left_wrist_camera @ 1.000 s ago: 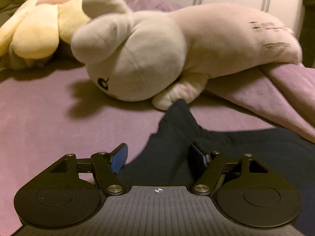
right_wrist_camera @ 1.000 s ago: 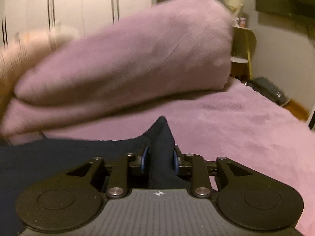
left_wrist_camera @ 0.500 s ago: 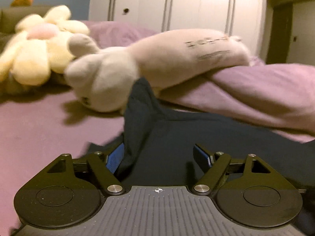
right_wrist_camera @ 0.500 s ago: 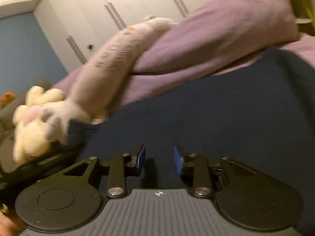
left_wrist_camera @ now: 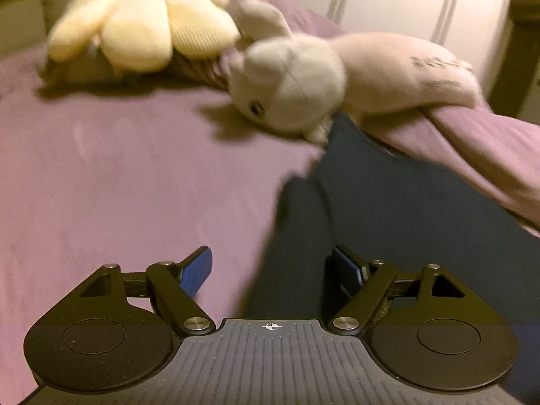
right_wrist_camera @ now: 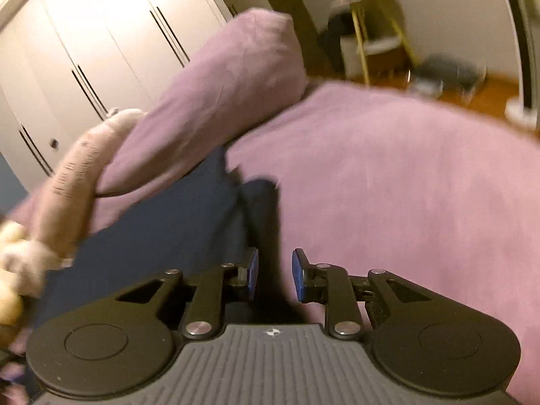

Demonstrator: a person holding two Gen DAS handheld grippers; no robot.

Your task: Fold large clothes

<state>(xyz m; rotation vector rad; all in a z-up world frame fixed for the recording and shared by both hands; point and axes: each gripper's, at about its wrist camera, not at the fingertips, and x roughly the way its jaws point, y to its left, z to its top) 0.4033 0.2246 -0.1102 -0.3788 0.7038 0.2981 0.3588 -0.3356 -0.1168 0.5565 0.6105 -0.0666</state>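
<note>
Fig.: dark navy cloth garment (left_wrist_camera: 388, 209) lies flat on purple bed cover (left_wrist_camera: 118, 175), top edge at 12 o'clock under grey plush rabbit (left_wrist_camera: 303, 84) & purple pillow (right_wrist_camera: 219, 101). Left tool (left_wrist_camera: 271, 266) wide open over left hem; right tool (right_wrist_camera: 272, 275) part-open astride right edge fold, pads not pinching. Step: betw. folds, regrasp. Next: close both on edges, lift inward.

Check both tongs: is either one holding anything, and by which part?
Nothing is held. Left tongs and right tongs are open over the dark garment.
</note>
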